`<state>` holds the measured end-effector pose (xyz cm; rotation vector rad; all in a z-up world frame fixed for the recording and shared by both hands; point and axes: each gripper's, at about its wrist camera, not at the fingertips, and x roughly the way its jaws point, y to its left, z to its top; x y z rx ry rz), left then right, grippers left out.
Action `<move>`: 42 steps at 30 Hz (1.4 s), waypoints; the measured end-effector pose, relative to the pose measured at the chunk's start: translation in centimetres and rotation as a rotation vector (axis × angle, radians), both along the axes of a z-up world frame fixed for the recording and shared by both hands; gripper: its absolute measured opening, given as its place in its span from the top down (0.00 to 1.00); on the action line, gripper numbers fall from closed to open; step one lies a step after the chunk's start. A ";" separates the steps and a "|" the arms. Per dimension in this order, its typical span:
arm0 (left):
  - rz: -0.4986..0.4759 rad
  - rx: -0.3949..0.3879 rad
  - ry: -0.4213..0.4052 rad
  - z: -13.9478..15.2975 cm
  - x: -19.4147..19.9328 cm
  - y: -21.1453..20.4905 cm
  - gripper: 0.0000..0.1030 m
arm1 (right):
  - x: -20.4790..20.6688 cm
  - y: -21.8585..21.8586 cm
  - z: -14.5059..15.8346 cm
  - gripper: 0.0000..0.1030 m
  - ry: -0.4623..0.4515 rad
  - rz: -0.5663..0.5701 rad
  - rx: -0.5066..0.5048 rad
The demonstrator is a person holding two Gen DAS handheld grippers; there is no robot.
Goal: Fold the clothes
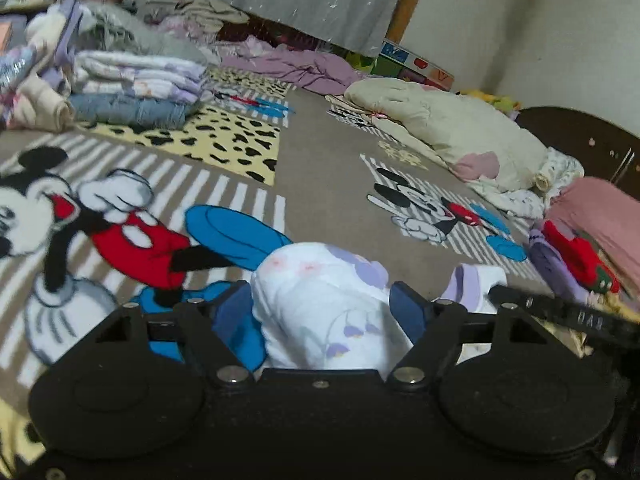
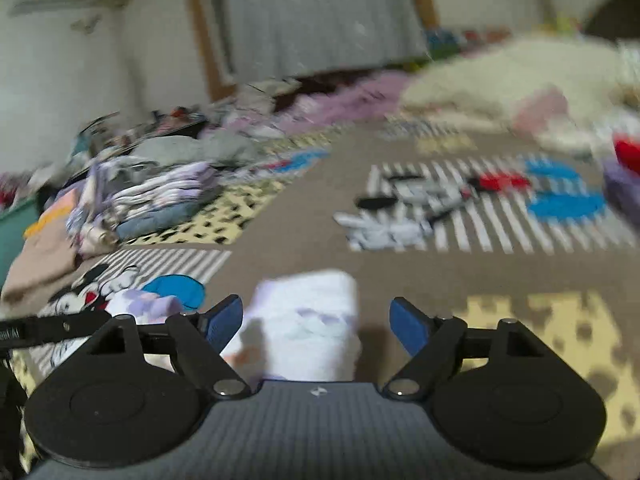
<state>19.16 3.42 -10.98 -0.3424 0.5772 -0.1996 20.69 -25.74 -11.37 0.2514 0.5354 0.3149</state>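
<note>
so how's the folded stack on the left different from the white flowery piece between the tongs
The folded stack holds several garments laid flat in layers, blue at the bottom; the white floral garment is one bunched piece. The stack sits far back on the yellow spotted patch; the garment lies near, between the open left tongs. Both rest on the Mickey blanket and show pale lilac prints.
</note>
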 end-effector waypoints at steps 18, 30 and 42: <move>-0.025 -0.765 0.214 -7.5 2.7 6.2 0.75 | 3.0 -4.0 -6.8 0.77 0.236 0.132 0.545; -0.015 -0.239 -0.096 2.0 -2.0 5.0 0.53 | -1.0 -2.0 1.0 0.35 -0.082 -0.014 0.056; -0.182 0.130 -0.062 -3.5 1.0 -0.8 0.59 | 2.0 2.8 -2.2 0.43 -0.018 0.241 -0.162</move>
